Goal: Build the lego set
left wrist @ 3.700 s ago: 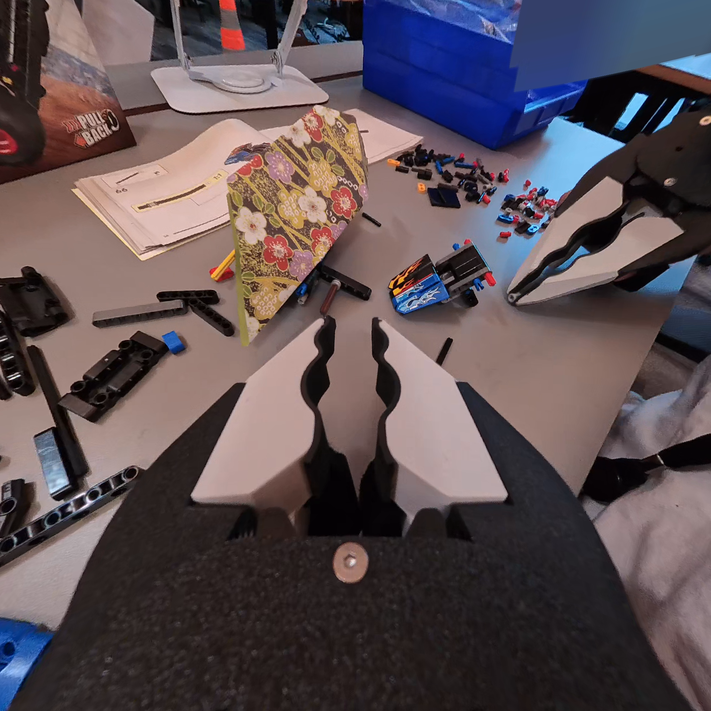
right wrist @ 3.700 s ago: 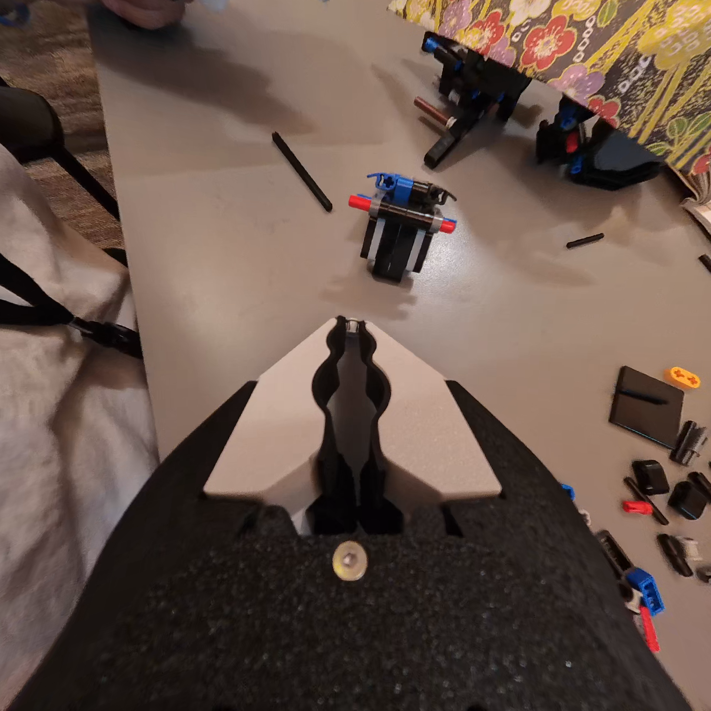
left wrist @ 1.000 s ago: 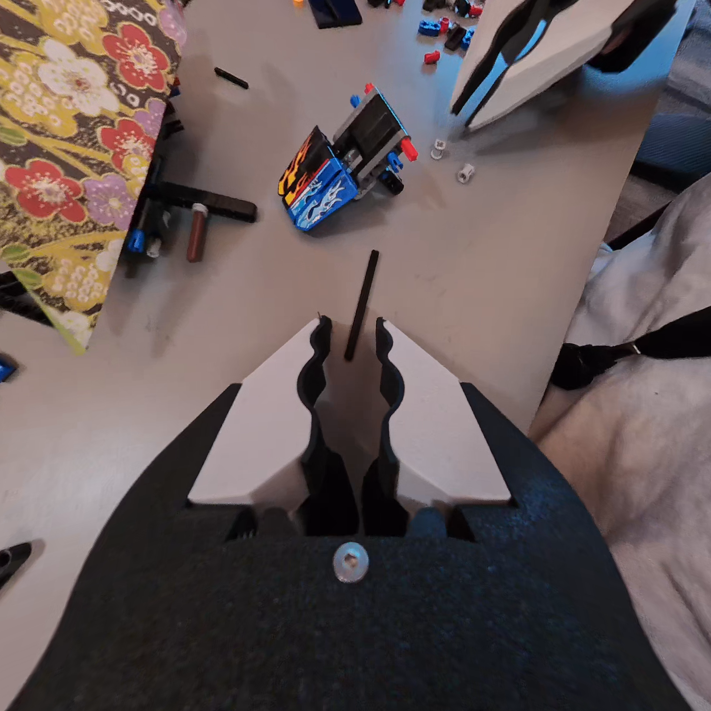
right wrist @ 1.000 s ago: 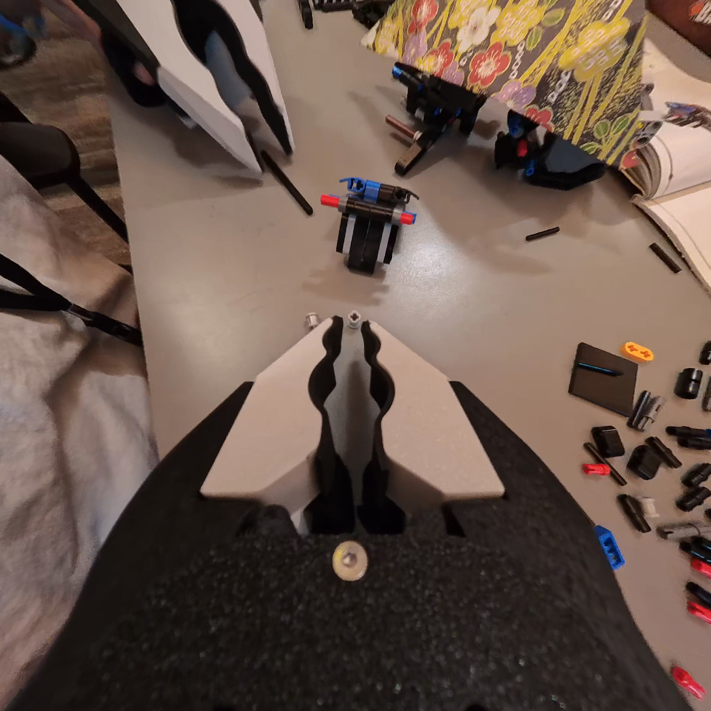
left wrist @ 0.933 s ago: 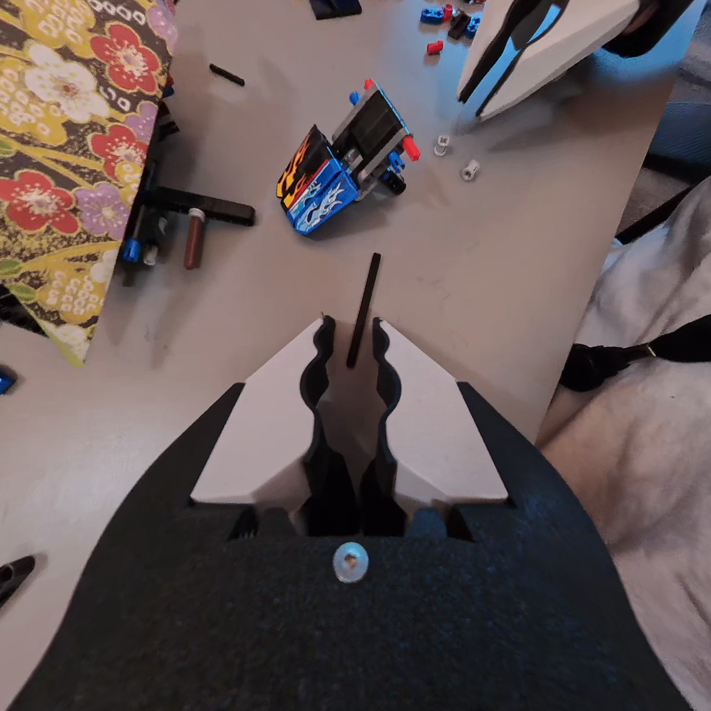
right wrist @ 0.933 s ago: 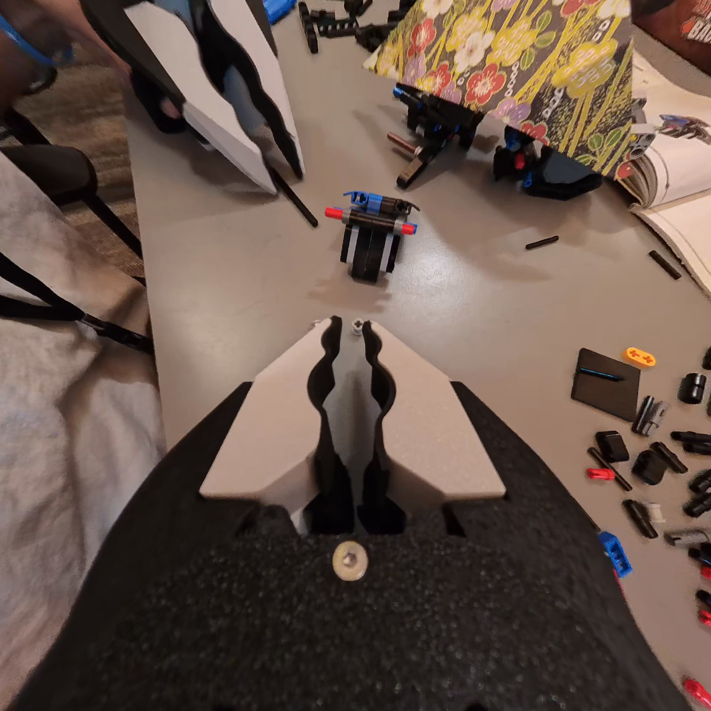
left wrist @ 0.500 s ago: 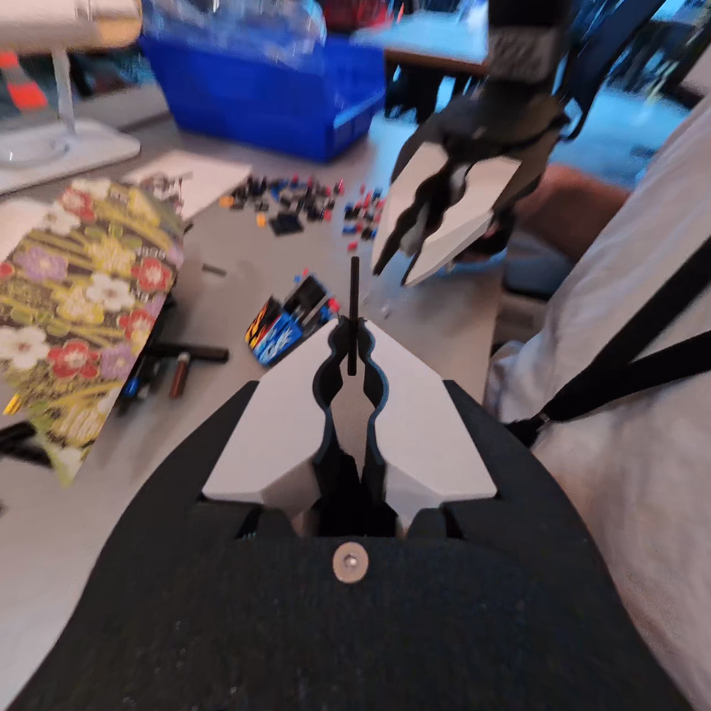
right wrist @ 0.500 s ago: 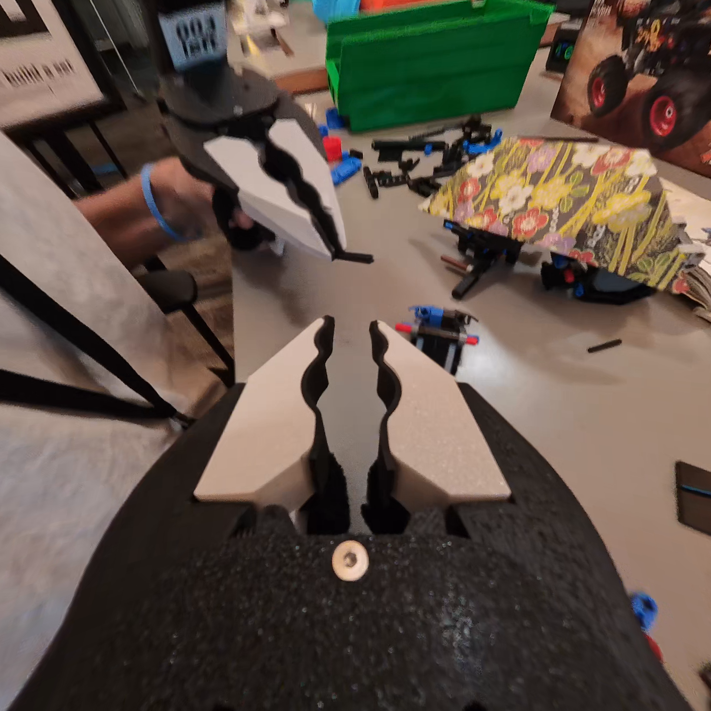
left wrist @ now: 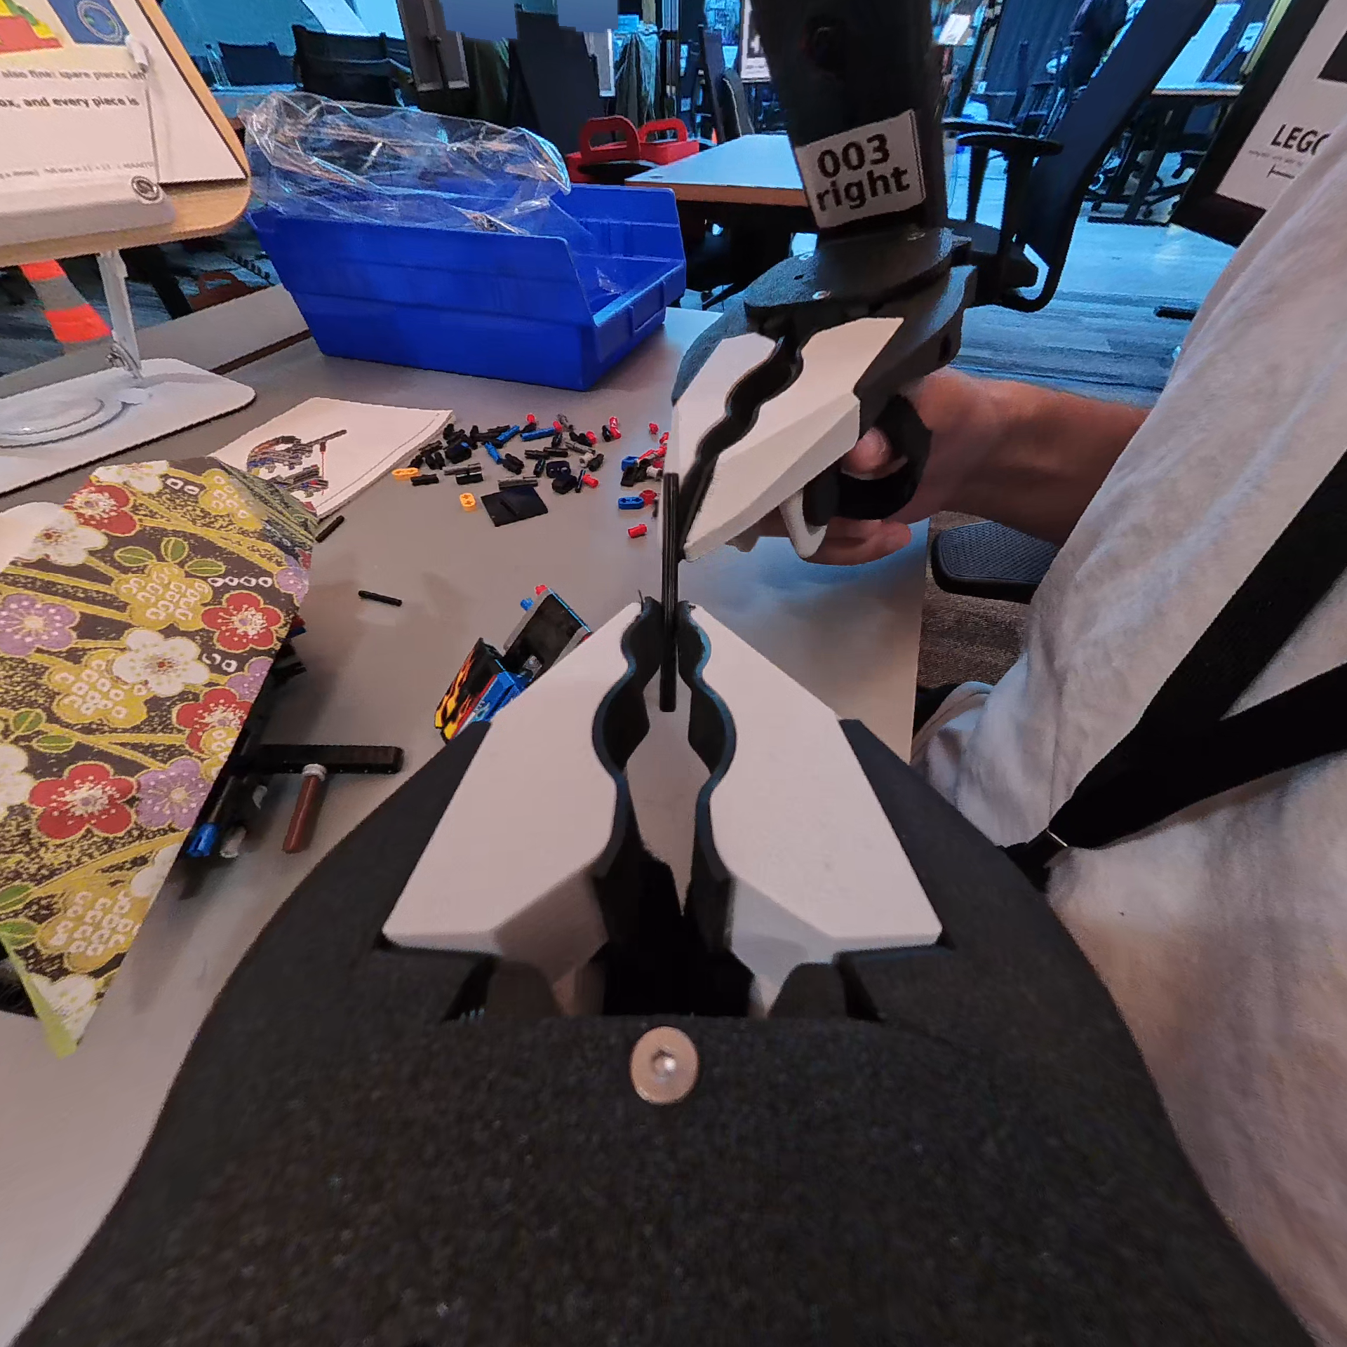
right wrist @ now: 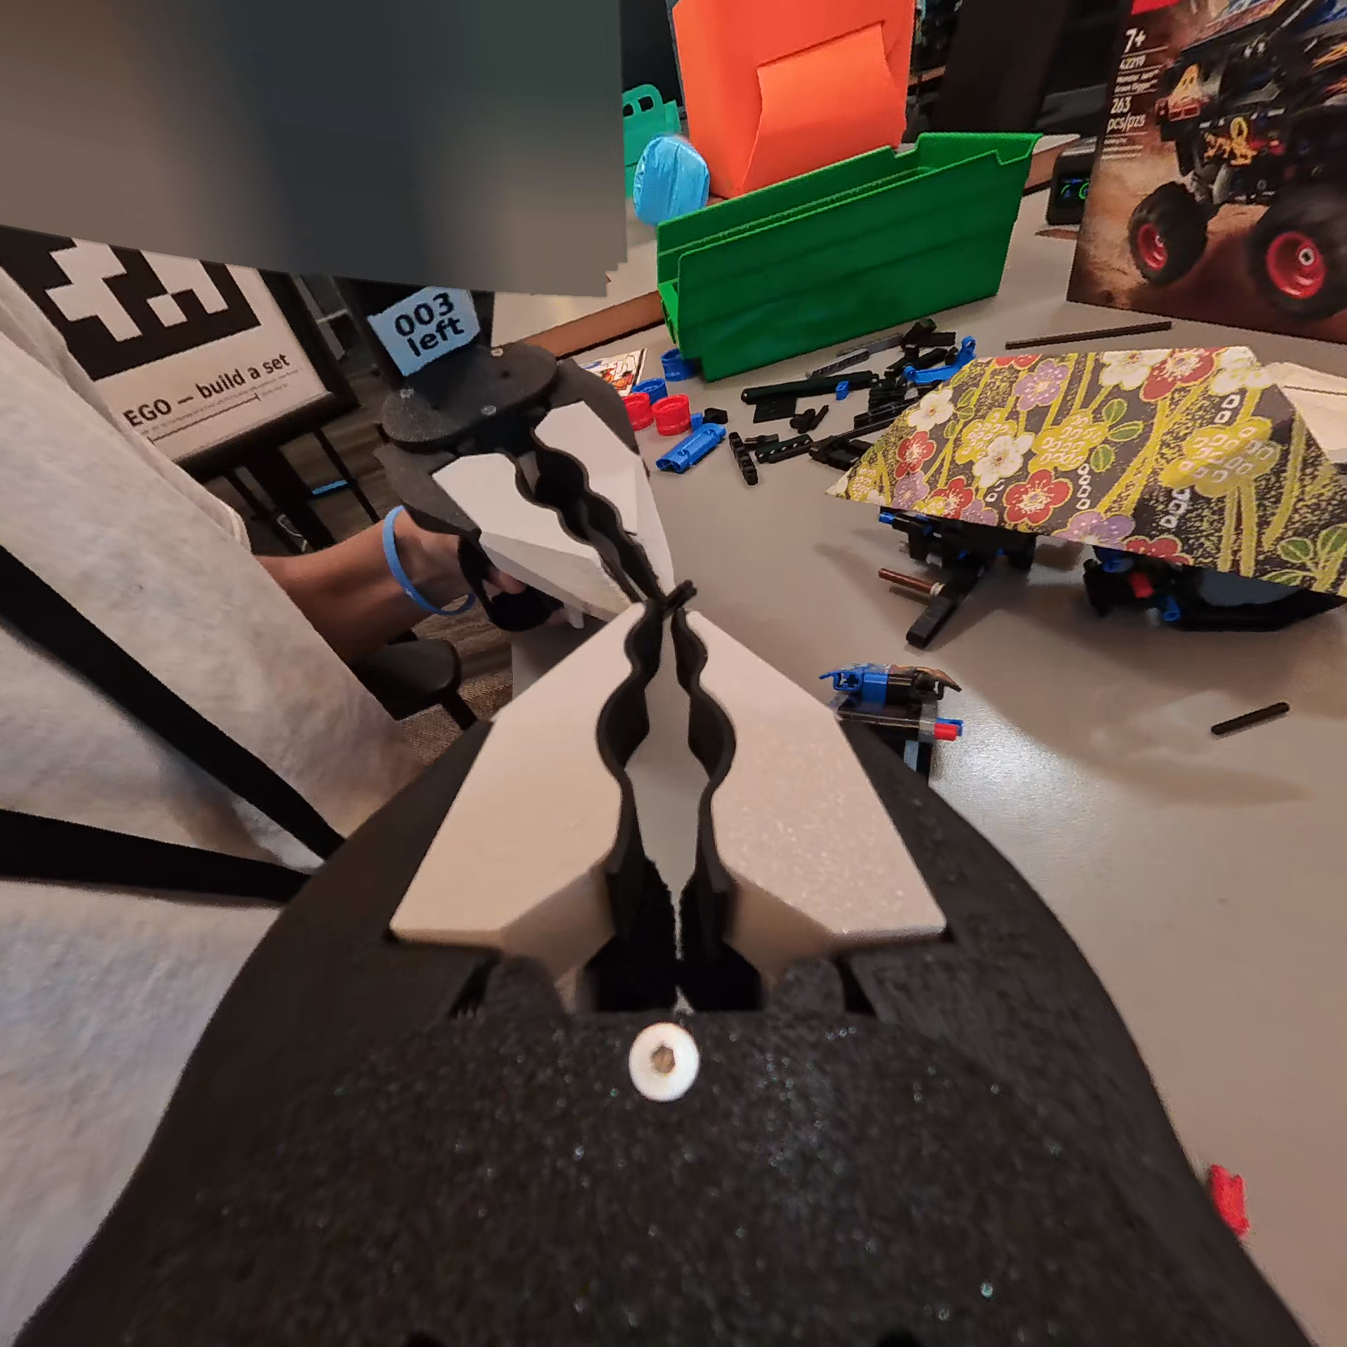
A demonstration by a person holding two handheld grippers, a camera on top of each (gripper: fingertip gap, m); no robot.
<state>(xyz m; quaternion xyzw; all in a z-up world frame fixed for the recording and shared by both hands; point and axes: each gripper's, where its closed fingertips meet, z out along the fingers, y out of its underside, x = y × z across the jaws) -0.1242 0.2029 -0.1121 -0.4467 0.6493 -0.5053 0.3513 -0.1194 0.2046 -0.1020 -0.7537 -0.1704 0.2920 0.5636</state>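
Left gripper (left wrist: 667,612) is clamped nearly shut on a thin black axle (left wrist: 668,554), which stands upright out of its tips, well clear of the grey table (left wrist: 802,619). The right gripper (right wrist: 665,616) has its tips drawn in to a sliver on the axle's upper end. It looks like a pinch to me, so both tongs have the same stick.

Going by size from there:
- The big floral paper sheet (left wrist: 131,656) is propped over a black and blue chassis chunk (right wrist: 947,561), so most of that build is hidden.
- The blue bin (left wrist: 466,291) with a plastic bag in it sits at the back, and the green bin (right wrist: 838,262) is on the other side.
- The small blue sub-assembly with flame stickers (left wrist: 510,667) sits on the table just beyond the left gripper, and nothing is touching it.
- The pile of loose pins and connectors (left wrist: 525,466) lies near the instruction booklet (left wrist: 342,452).

What's new: a second ago that axle lay flat on the table between the left gripper's parted fingers. Now it's lifted, and the right gripper, wide open half a second back, has closed in on it. My guess is a mid-air regrip or handoff so the axle can be threaded into one of the builds. It's skinny, so it could easily twist or slip.
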